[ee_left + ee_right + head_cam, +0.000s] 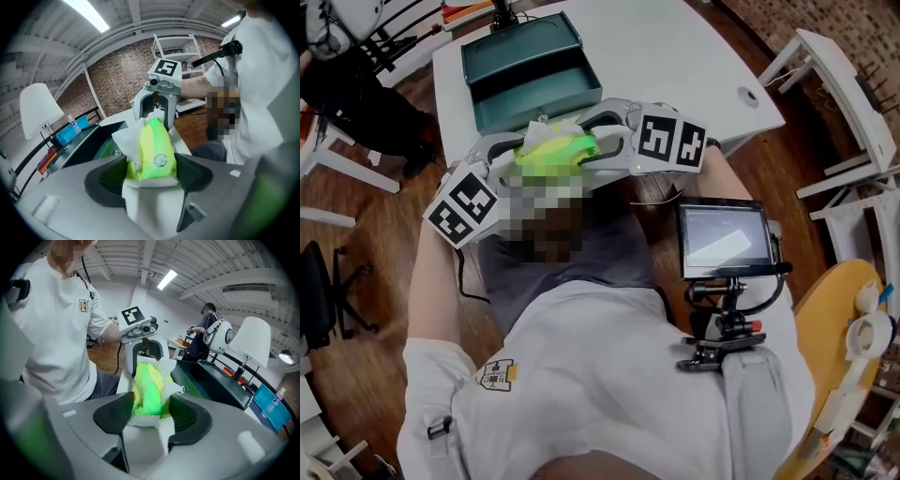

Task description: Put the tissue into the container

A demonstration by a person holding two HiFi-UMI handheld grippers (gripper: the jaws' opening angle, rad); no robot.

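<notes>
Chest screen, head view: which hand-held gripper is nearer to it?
Right. The right hand-held gripper is just up-left of the screen; the left hand-held gripper sits farther left, across the tissue pack.

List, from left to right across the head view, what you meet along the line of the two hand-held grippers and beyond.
From the left: left hand-held gripper → green tissue pack → right hand-held gripper → small screen → yellow round table.

Left gripper [151,164]: held facing the right one; jaws pressed on one end of the tissue pack [555,150].
Right gripper [149,405]: held opposite; jaws pressed on the other end.
Left forearm [431,272]: bare, angled inward.
</notes>
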